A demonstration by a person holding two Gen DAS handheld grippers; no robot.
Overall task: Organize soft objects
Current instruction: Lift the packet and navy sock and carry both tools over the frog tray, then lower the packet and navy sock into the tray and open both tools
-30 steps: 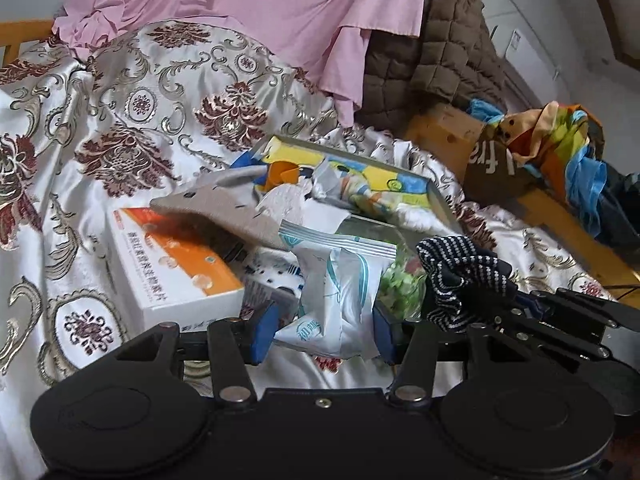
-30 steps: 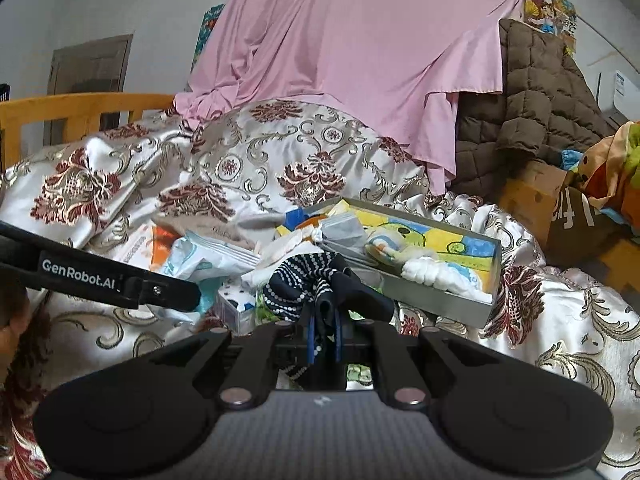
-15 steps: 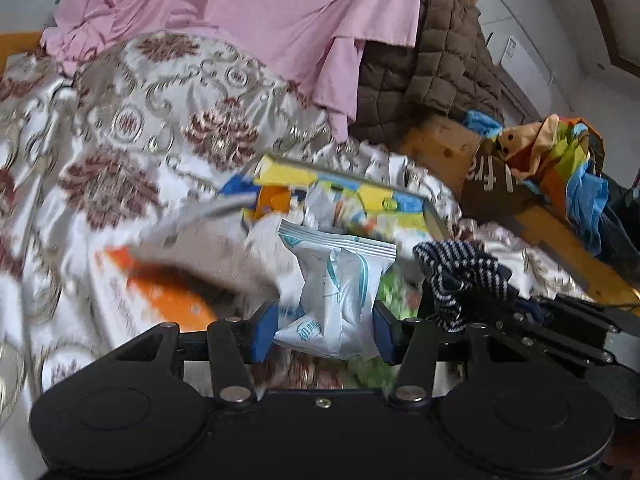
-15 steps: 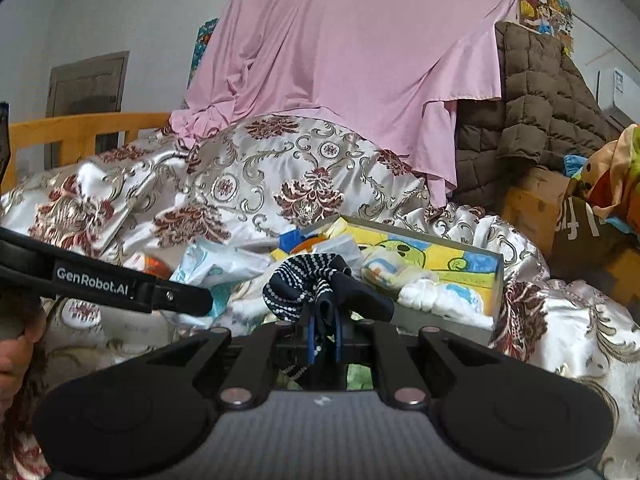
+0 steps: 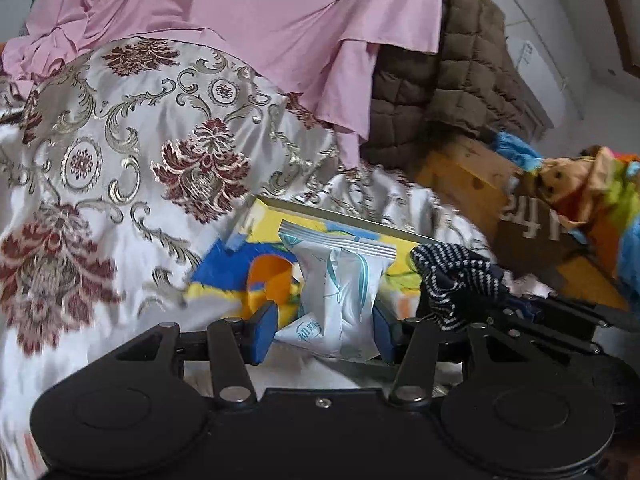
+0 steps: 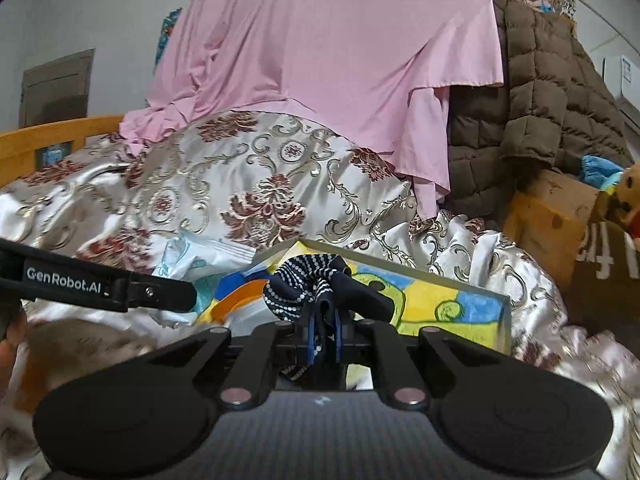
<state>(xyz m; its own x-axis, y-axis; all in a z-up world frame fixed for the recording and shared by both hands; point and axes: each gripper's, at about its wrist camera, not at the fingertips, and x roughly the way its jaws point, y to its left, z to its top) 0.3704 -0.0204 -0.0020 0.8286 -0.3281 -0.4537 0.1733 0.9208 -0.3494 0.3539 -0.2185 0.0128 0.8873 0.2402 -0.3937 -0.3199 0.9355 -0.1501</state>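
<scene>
Box [image 6: 452, 304] with yellow, blue and orange cartoon print, open-topped, lying on the patterned satin bedspread [image 5: 132, 152]; taken here as the landmark.

Left gripper [image 5: 324, 330]: closed on a white and teal sealed packet [image 5: 340, 292], blue pads pressing both sides, packet standing upright between them. Held over the near left part of the box, above its blue and orange interior; whether touching the box, not clear. Seen from the right wrist view too, the packet [image 6: 200, 256] just left of the box's far corner, with the left gripper's black finger marked "GenRobot.AI" in front of it.

Right gripper [image 6: 323, 338]: pinched tight on a dark navy sock with white dots [image 6: 308, 284], fabric bunched above the jaws and a little hanging below. Held over the near edge of the box, roughly at its middle. In the left wrist view, the same sock [image 5: 456, 280] just right of the packet, over the right end of the box.

Behind the box: bedspread rising in a mound, pink sheet [image 6: 340, 60] draped over it, brown quilted jacket [image 6: 552, 92] to the right of that. Right of the box: cardboard carton [image 6: 552, 216] and a heap of bright cloth [image 5: 600, 200]. Left of the box: wooden bed rail [image 6: 52, 140] at the far edge, fingertips [image 6: 12, 340] at the frame's border. Parts of both views blurred.
</scene>
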